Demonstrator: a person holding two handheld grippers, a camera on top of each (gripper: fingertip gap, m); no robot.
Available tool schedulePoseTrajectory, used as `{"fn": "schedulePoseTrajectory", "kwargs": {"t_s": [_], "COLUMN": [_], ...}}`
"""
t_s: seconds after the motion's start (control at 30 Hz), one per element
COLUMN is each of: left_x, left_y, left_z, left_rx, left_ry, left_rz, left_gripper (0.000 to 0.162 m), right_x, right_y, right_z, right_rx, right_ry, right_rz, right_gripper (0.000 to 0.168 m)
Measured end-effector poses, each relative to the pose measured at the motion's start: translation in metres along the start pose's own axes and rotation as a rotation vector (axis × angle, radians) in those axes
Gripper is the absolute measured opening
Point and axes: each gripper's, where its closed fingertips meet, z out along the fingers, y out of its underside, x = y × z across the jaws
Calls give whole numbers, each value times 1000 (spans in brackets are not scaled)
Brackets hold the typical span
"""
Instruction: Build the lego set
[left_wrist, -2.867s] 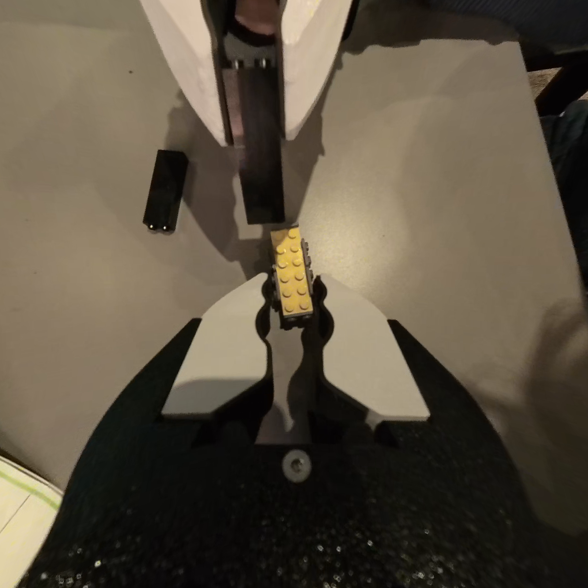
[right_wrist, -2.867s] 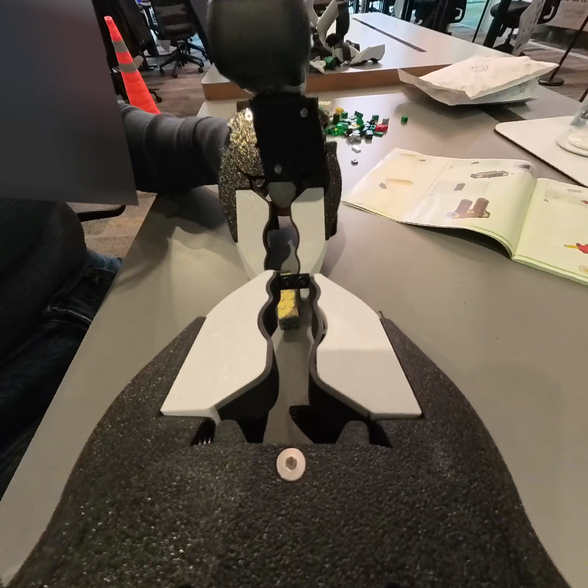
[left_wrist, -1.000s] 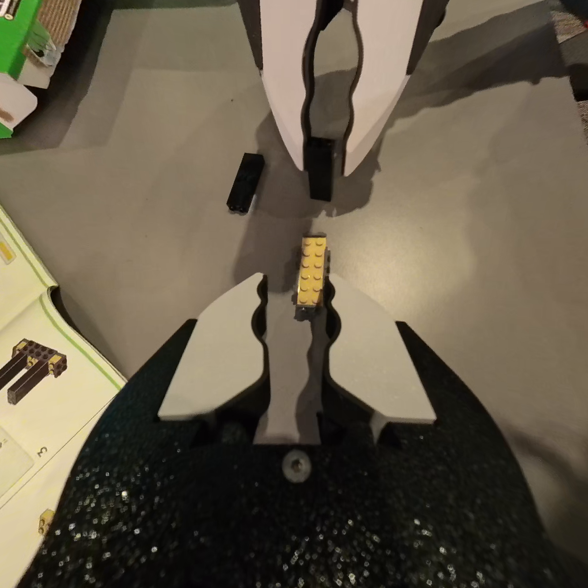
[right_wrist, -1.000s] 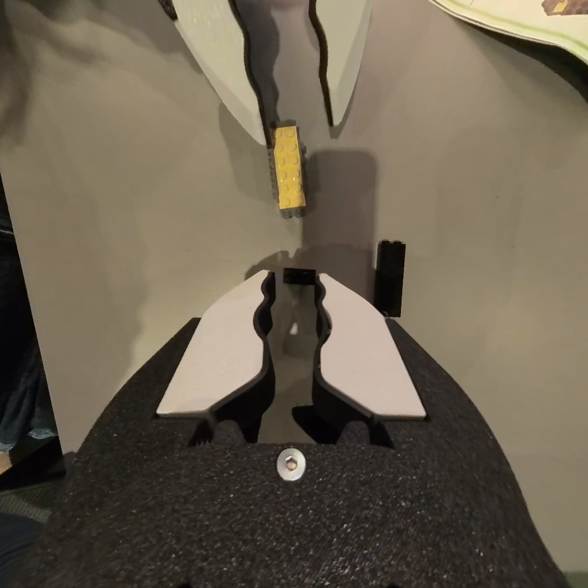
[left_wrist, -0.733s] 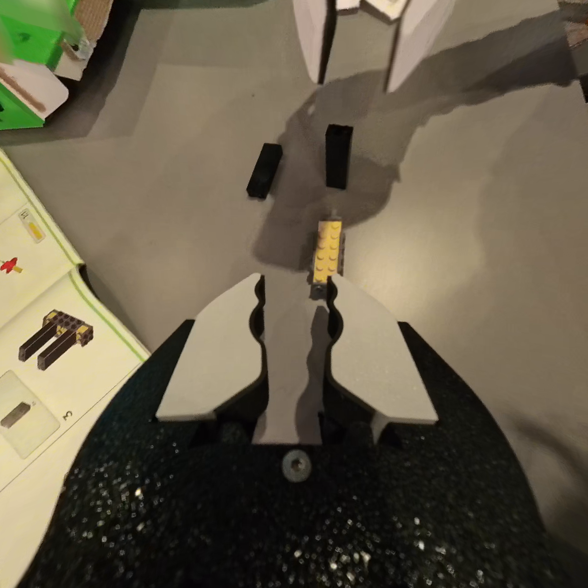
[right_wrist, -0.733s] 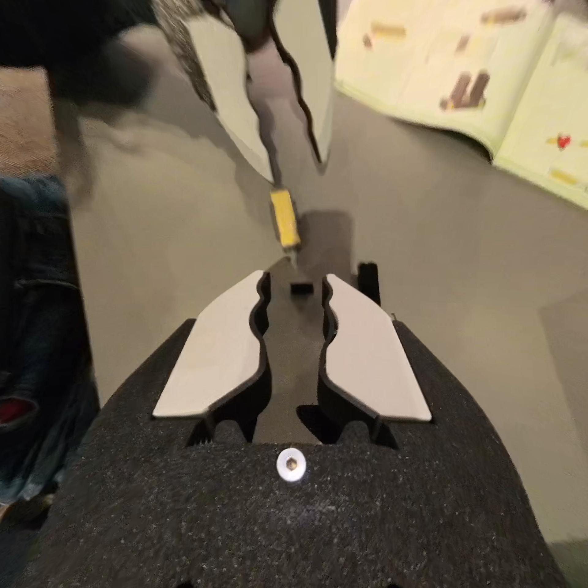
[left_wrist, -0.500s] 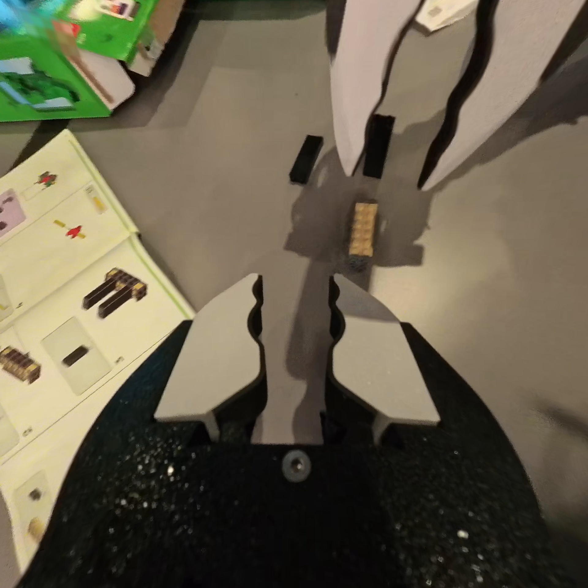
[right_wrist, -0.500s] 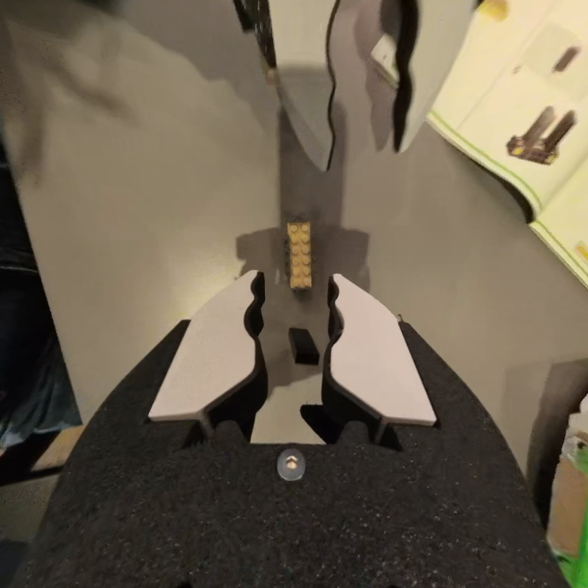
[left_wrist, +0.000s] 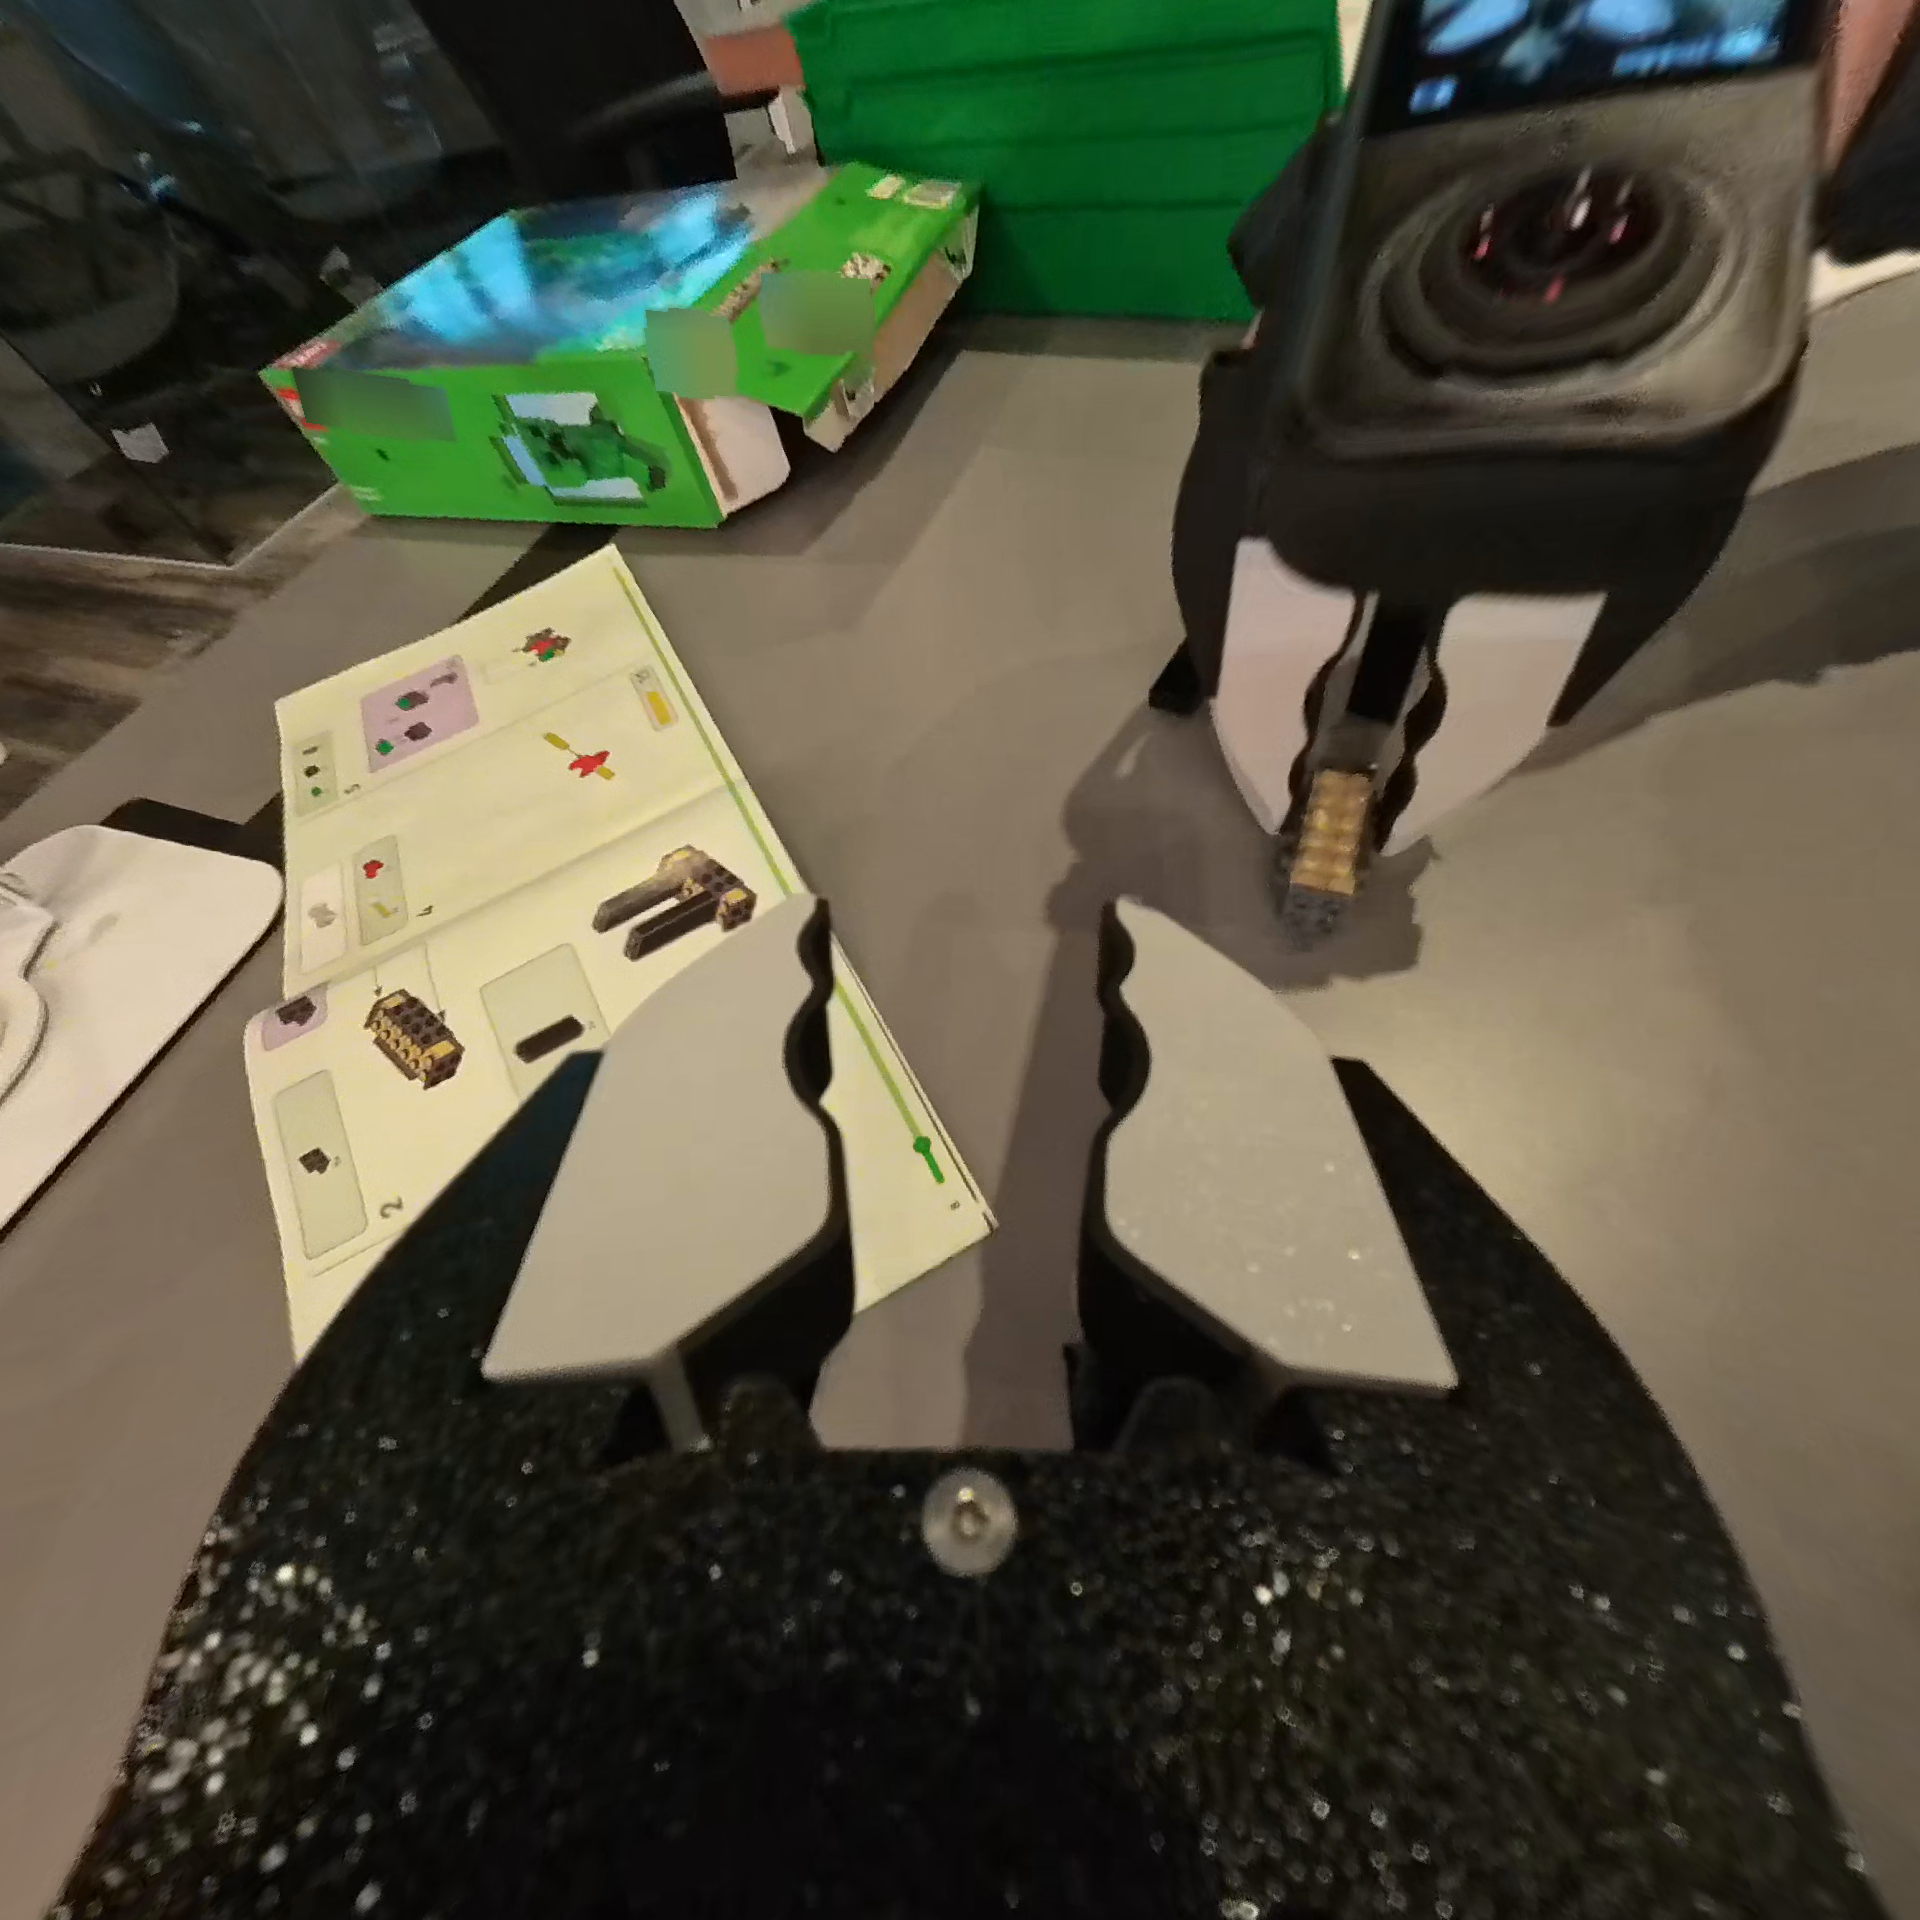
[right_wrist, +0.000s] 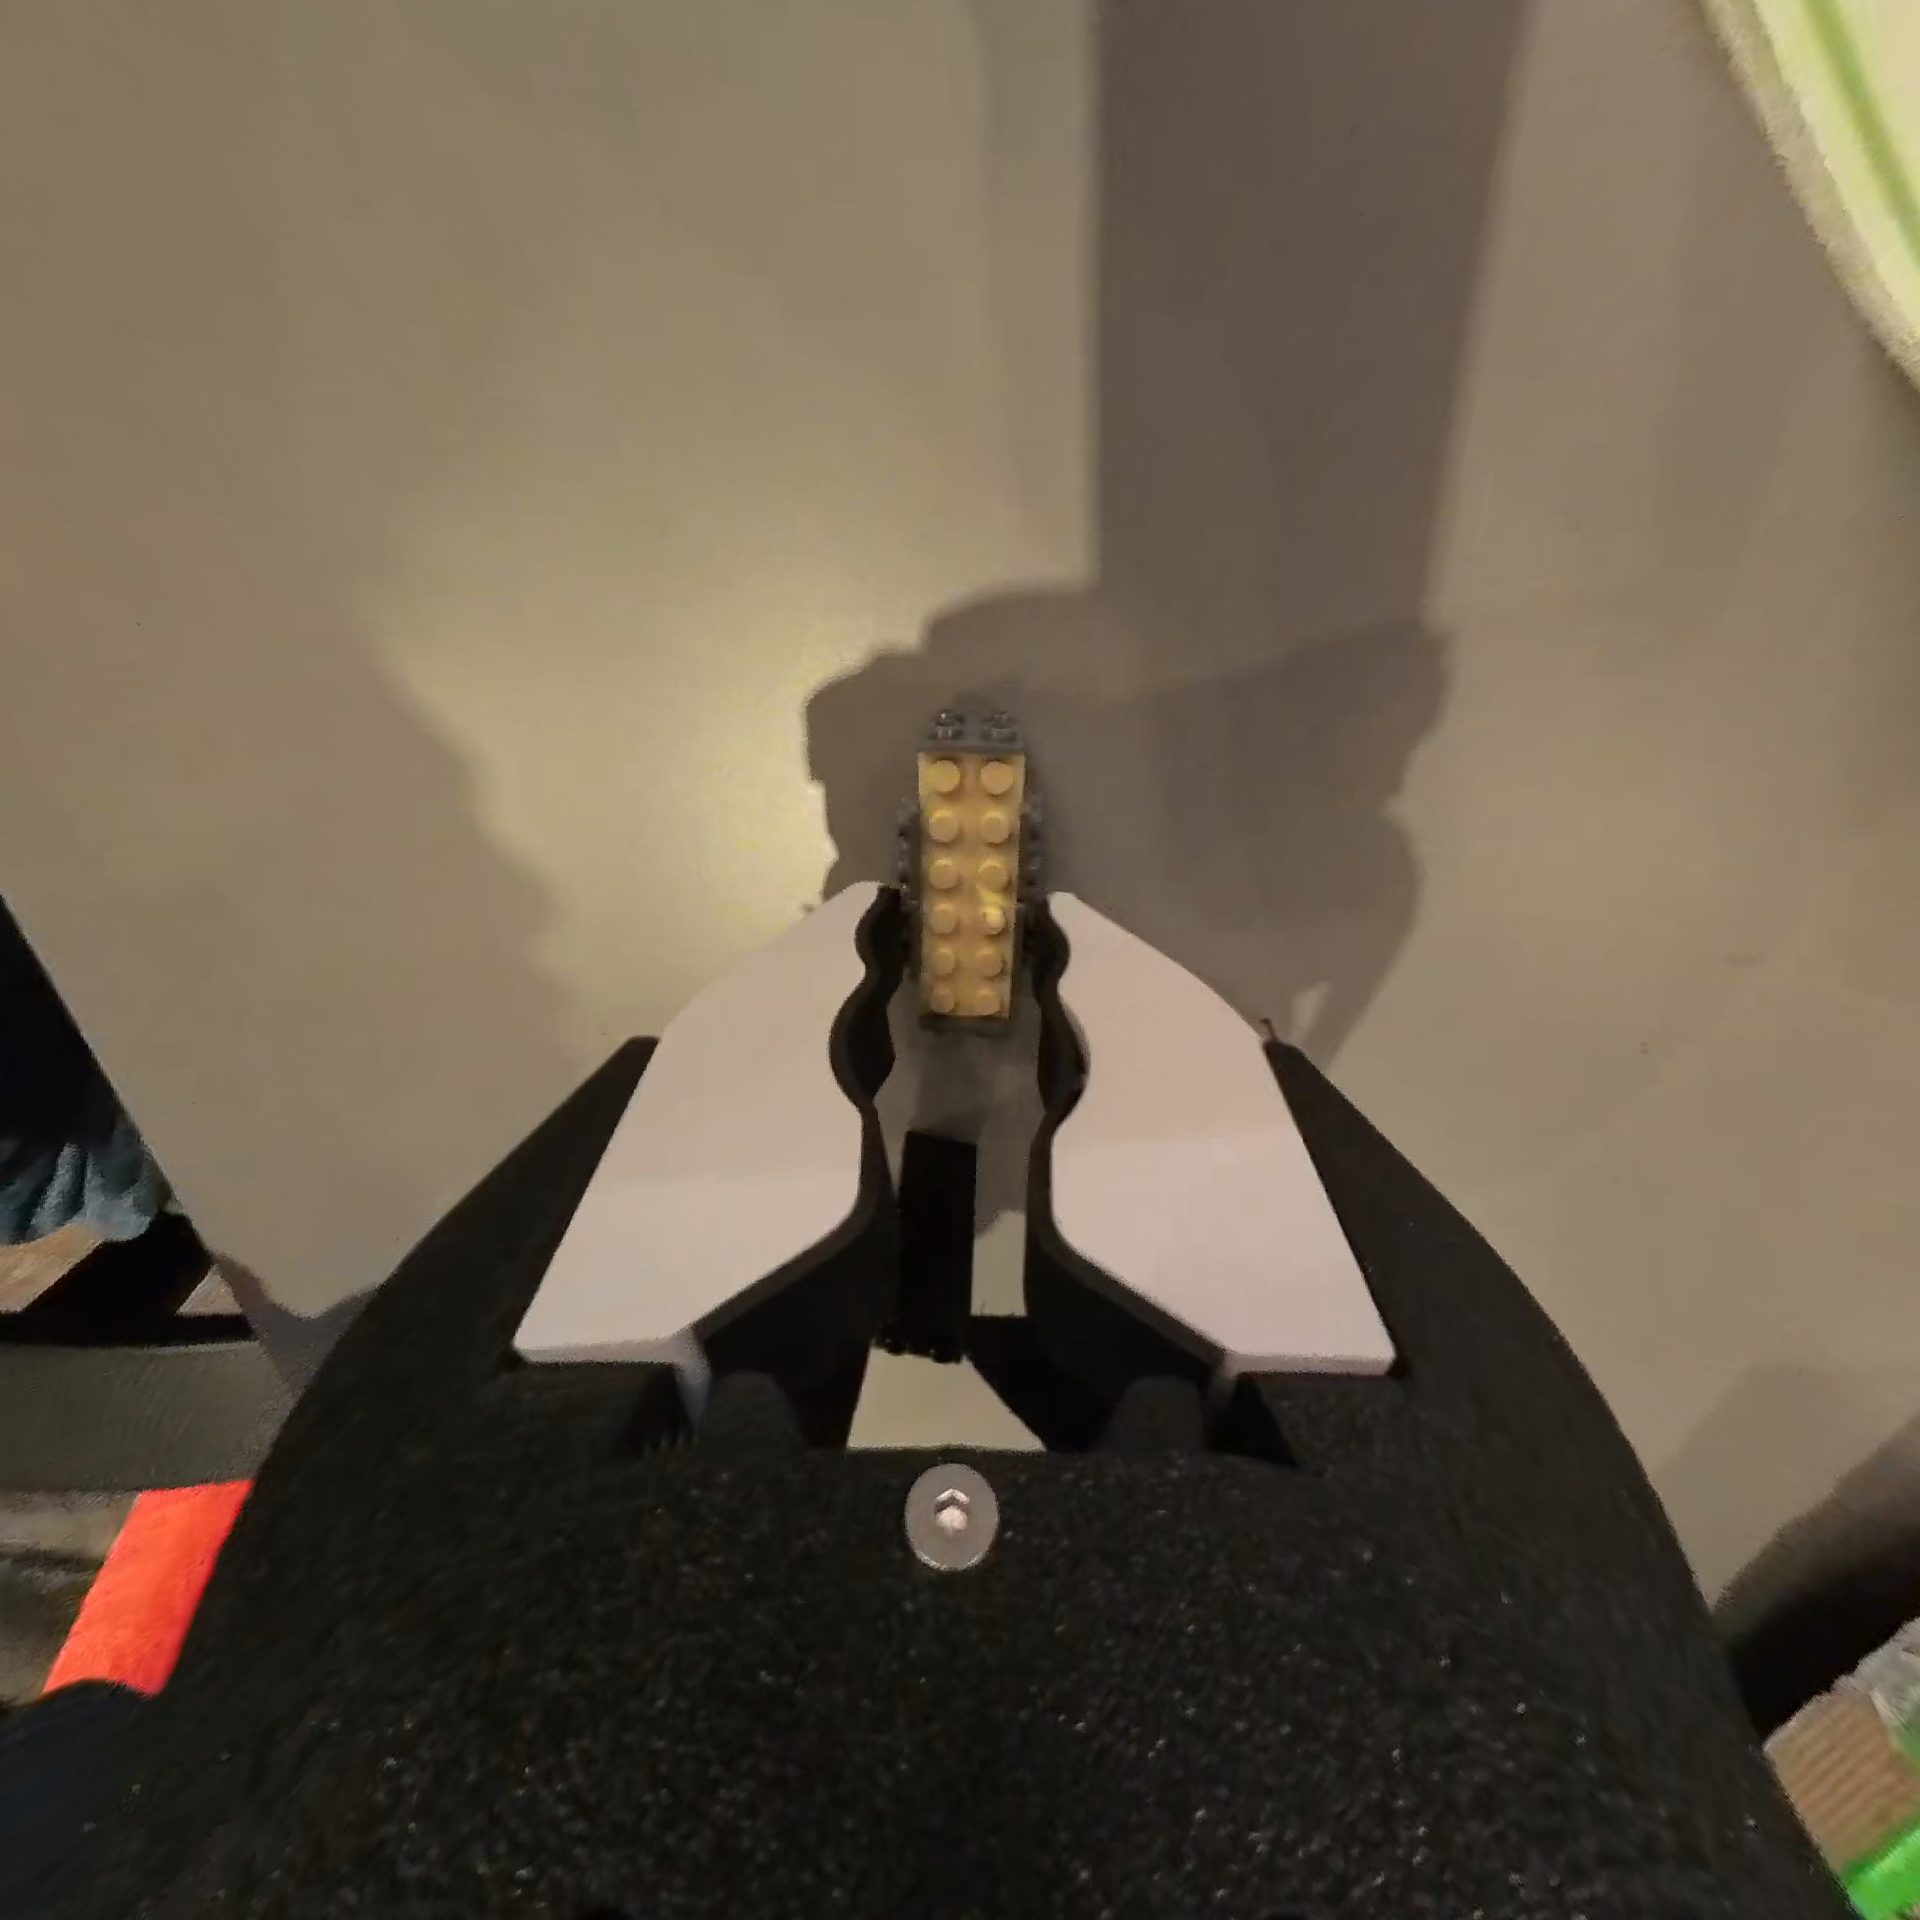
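So right now the right gripper (right_wrist: 961, 914) is down on the table (right_wrist: 520, 416) with its jaws around the yellow assembly (right_wrist: 968, 894), a yellow studded plate stacked on a dark grey one. The near half of it sits between the fingertips and the far half pokes out past them. The jaws look closed onto its sides, or very nearly; from the wrist view I'd call it gripped, though I can't swear the pads are pressing hard. Further back in the same jaw gap, behind the assembly, there's a long black brick (right_wrist: 935, 1226) lying lengthwise. Whether it's being squeezed too or just lying under the gripper, can't tell. The left gripper (left_wrist: 966, 925) is hanging free off to the side, jaws wide apart and nothing between them, with the instruction booklet (left_wrist: 540, 852) partly under its left finger and the green box (left_wrist: 582, 384) way out beyond the tips. From that side you can see the assembly (left_wrist: 1325, 842) resting on the table with the right gripper's fingers either side. My guess is the step is getting hold of the base so a black brick can go on. If it were me I'd keep the grip square on the long sides, low enough to catch the grey layer and not just the yellow plate, so it doesn't split or twist. Then lift straight so the studs stay level, and bring the left one in for the brick.
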Motion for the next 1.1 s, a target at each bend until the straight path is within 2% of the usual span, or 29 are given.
{"fn": "schedulePoseTrajectory", "kwargs": {"t_s": [0.03, 0.13, 0.3, 0.4, 0.5, 0.67, 0.9, 1.1], "left_x": [0, 1, 14, 21, 32, 45, 62, 68], "left_y": [-2, -13, -52, -70, -84, -103, -107, -109], "left_z": [-1, -3, -11, -17, -17, -18, -13, -14], "left_rx": [16, 104, 413, 558, 637, 747, 721, 747], "left_ry": [1, 23, 170, 234, 295, 367, 417, 436], "left_rz": [-4, -45, -176, -222, -246, -260, -197, -171], "left_gripper": [51, 61, 70, 70, 67, 59, 46, 26], "right_x": [2, 18, 37, 26, 18, 11, 4, -2], "right_y": [-3, -20, -56, -68, -71, -65, -64, -67], "right_z": [-5, -37, -111, -136, -148, -155, -147, -145], "right_rx": [32, 227, 734, 1005, 1191, 1330, 1298, 1290], "right_ry": [21, 150, 368, 330, 257, 160, 184, 189], "right_rz": [-4, -16, -38, -60, -55, -45, -93, -124], "right_gripper": [24, 23, 24, 24, 24, 23, 23, 23]}}
